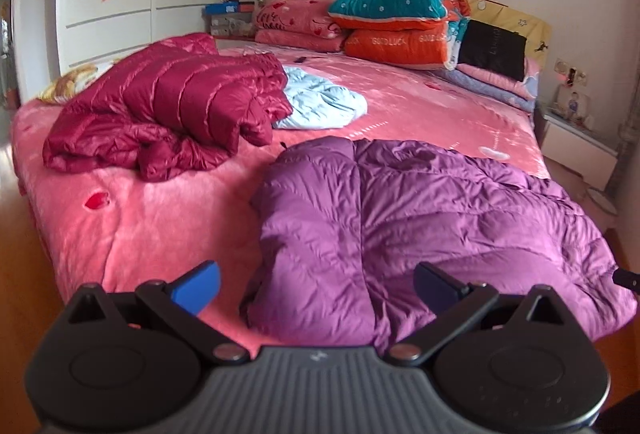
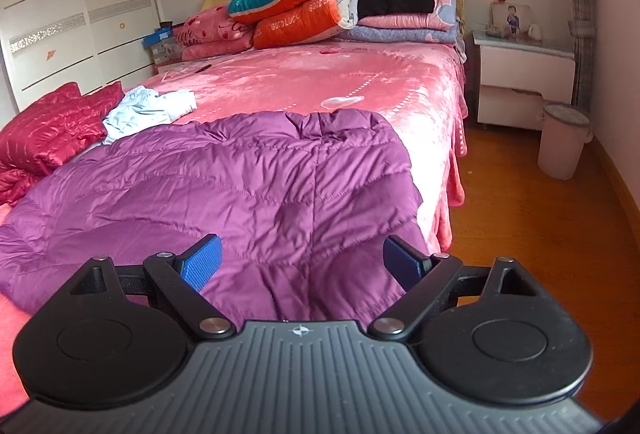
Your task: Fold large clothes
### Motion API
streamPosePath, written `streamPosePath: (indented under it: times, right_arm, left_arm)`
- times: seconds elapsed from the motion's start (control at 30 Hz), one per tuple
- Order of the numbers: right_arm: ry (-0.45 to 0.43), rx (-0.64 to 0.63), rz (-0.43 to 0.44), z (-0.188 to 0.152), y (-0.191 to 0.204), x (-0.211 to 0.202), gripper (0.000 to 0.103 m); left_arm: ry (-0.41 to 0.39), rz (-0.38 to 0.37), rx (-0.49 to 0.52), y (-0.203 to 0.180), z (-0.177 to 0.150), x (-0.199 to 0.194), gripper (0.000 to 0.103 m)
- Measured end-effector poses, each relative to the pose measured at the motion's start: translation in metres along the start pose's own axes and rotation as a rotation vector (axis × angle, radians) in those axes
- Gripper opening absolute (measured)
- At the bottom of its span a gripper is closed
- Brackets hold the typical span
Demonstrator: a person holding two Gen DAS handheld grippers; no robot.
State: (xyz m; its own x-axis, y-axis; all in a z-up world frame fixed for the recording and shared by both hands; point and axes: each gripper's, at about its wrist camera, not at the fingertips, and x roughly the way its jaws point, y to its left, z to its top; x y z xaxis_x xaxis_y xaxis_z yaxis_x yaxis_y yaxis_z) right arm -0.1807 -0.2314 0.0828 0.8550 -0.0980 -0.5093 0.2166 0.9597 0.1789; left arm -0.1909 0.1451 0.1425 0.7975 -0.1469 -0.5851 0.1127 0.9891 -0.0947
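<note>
A purple down jacket (image 1: 420, 230) lies spread flat at the foot of the bed (image 1: 160, 218), its hem hanging over the near edge and its puffy quilted back facing up. The left gripper (image 1: 316, 286) hovers just above the jacket's near left corner, jaws spread wide with nothing between them. The right gripper (image 2: 302, 260) hovers above the jacket's near right part, jaws likewise spread and holding nothing; its tip shows at 3 o'clock in the left wrist view. At 10 o'clock from the jacket, a crimson down jacket (image 1: 168, 110) sits crumpled on the pink bedspread, with a pale blue garment (image 1: 320, 102) just beside it. Folded quilts (image 1: 396, 22) are stacked against the headboard at 12 o'clock. A white nightstand (image 2: 524, 74) and a pink bin (image 2: 564, 140) stand on the wooden floor at 2 o'clock.
</note>
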Motion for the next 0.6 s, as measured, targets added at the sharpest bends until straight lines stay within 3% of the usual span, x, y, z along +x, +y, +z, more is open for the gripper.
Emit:
streamPosePath:
  times: [0.33,0.47,0.6]
  right_arm:
    - [0.104,0.348,0.113,-0.005,-0.106,-0.032,0.103]
    - [0.075,0.511,0.197,-0.009,-0.149,-0.02,0.103]
    - [0.053,0.586,0.258,-0.012,-0.171,0.0,0.103]
  left_arm:
    - [0.024,-0.091,-0.158,0.056,0.008,-0.013,0.102]
    - [0.023,-0.096,-0.232,0.076,0.018,-0.005,0.102]
    - [0.019,-0.084,-0.288,0.089,0.021,0.006,0.102]
